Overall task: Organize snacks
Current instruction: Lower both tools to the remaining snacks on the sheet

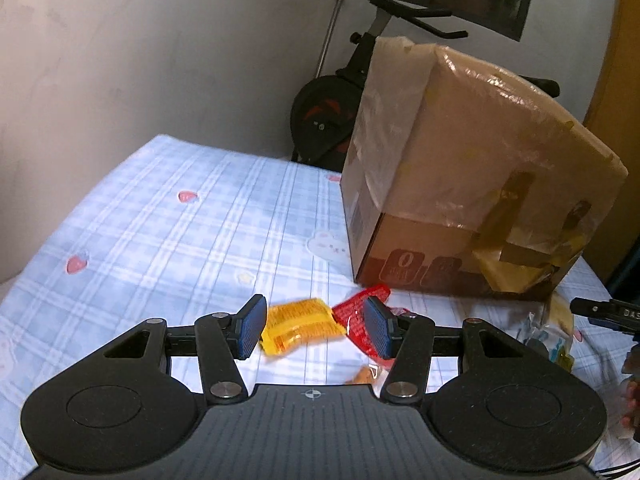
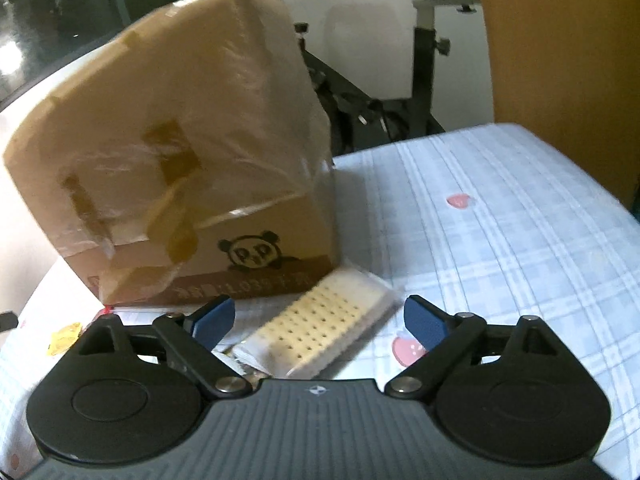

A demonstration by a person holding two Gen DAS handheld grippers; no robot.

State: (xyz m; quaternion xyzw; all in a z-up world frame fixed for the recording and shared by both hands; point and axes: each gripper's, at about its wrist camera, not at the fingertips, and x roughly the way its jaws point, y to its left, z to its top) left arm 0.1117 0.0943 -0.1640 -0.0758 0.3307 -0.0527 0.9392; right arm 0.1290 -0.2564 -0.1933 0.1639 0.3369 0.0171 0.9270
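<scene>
Both grippers spread over snacks lying on the checked cloth (image 1: 168,216) in front of the box (image 1: 460,184).

Left view: left gripper (image 1: 314,326) spread, gripping nothing; a yellow packet (image 1: 298,326) lies between its pads, a red packet (image 1: 354,318) touching it at the right pad. Only this view shows both clearly. Right view: right gripper (image 2: 318,320) spread wide; a wrapped cracker pack (image 2: 320,330) lies between its fingers, just before the box. The yellow packet is a blur at its left edge.
</scene>
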